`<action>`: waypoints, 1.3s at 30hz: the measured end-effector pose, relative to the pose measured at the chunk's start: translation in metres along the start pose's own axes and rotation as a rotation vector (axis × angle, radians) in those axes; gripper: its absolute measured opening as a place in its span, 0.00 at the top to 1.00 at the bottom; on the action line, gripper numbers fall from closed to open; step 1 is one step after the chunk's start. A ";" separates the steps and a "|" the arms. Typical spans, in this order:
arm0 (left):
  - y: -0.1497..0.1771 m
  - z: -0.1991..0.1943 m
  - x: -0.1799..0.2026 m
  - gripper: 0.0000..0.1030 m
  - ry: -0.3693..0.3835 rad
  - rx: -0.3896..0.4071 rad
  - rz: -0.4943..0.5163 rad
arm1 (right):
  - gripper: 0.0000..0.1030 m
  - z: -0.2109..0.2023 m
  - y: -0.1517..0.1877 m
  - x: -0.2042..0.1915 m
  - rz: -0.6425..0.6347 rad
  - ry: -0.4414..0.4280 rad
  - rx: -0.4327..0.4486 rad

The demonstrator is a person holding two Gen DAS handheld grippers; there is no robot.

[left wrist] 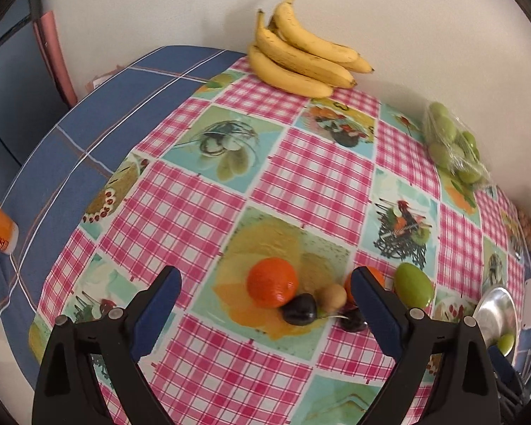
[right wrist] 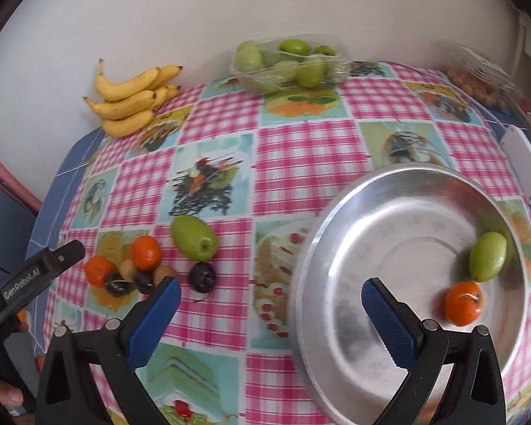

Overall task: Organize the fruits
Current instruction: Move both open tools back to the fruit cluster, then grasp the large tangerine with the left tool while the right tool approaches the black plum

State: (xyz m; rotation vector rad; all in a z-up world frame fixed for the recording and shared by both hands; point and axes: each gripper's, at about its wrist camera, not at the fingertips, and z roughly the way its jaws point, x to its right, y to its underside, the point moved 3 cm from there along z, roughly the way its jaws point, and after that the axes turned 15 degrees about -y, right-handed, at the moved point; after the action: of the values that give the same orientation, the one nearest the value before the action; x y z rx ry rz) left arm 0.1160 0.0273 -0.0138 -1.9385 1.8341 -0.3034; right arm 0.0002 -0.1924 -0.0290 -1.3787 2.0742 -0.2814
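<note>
- Left wrist view: the left tongs (left wrist: 265, 283) are seen spread wide and empty, with the nearest orange fruit (left wrist: 272, 282) lying straight ahead between the two blue pads, slightly toward the right one.
- Just beyond the right pad a small cluster is found: a dark plum (left wrist: 300, 309), a pale round fruit (left wrist: 332, 297) and a second dark plum (left wrist: 351, 319), touching or nearly touching one another; a second orange fruit is mostly hidden behind that pad.
- A loose green fruit (left wrist: 413, 285) is set outside the right pad, its long axis slanting up-left to down-right.
- Right wrist view: the right tongs (right wrist: 270, 292) are also held wide and empty, the right pad over the metal plate (right wrist: 311, 248), the left pad over the counter (right wrist: 301, 148).
- Inside the plate, to the right of the tongs, a green fruit (right wrist: 487, 261) and an orange fruit (right wrist: 463, 303) are already lodged.
- The loose cluster is placed to the left of the right tongs, so the left tongs are judged the nearer for the next pick.
- Bananas (left wrist: 301, 56) and a packet of green fruits (left wrist: 453, 145) are left far ahead, well apart from both tongs.
</note>
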 end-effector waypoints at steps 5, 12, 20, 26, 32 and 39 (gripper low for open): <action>-0.006 0.009 -0.016 0.06 0.005 -0.021 -0.024 | 0.00 0.010 -0.004 -0.026 -0.051 -0.044 0.010; -0.012 0.021 -0.021 0.07 0.042 -0.063 -0.026 | 0.00 0.020 -0.009 -0.054 -0.149 -0.069 0.043; -0.006 0.048 -0.003 0.08 0.051 -0.149 0.006 | 0.13 0.046 -0.005 -0.040 -0.089 -0.062 -0.017; -0.004 0.059 0.002 0.23 0.064 -0.182 0.013 | 0.25 0.064 -0.003 -0.037 -0.067 -0.063 -0.061; -0.001 0.067 0.007 0.24 0.077 -0.212 0.013 | 0.32 0.076 0.001 -0.033 -0.030 -0.107 -0.096; 0.001 0.068 0.009 0.42 0.100 -0.223 0.010 | 0.44 0.075 -0.001 -0.036 -0.037 -0.118 -0.100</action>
State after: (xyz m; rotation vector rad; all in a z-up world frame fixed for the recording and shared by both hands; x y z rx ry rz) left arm 0.1471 0.0299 -0.0752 -2.0953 2.0160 -0.2031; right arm 0.0551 -0.1495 -0.0734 -1.4584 1.9911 -0.1102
